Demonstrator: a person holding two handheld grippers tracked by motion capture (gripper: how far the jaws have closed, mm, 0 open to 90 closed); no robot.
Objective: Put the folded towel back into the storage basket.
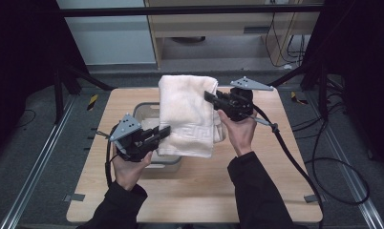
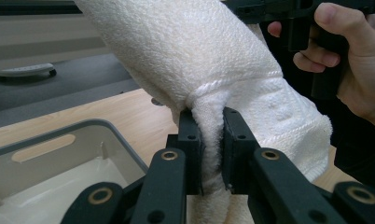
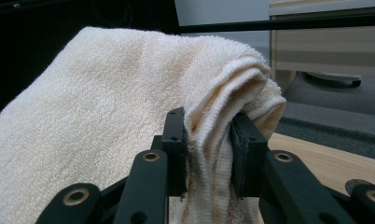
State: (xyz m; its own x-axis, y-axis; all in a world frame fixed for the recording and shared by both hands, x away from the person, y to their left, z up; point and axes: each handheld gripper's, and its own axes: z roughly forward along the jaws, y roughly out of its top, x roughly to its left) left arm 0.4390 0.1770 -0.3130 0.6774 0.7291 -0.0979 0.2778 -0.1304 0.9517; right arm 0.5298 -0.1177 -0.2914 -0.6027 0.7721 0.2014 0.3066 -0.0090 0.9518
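A folded cream towel [image 1: 187, 114] with a woven key border hangs in the air above the table, held between both grippers. My left gripper [image 1: 164, 133] is shut on the towel's lower left edge; its jaws pinch a bunched fold of the towel [image 2: 212, 144]. My right gripper [image 1: 210, 96] is shut on the upper right edge, with several layers of the towel [image 3: 209, 144] squeezed between its jaws. The towel's lower end drapes over the grey bin [image 1: 147, 109] below.
The open grey plastic bin [image 2: 59, 140] stands on the left half of the wooden table [image 1: 276, 157], with something white inside it. Black cables [image 1: 295, 162] trail off the table's right side. A cabinet and dark frame posts stand beyond the far edge.
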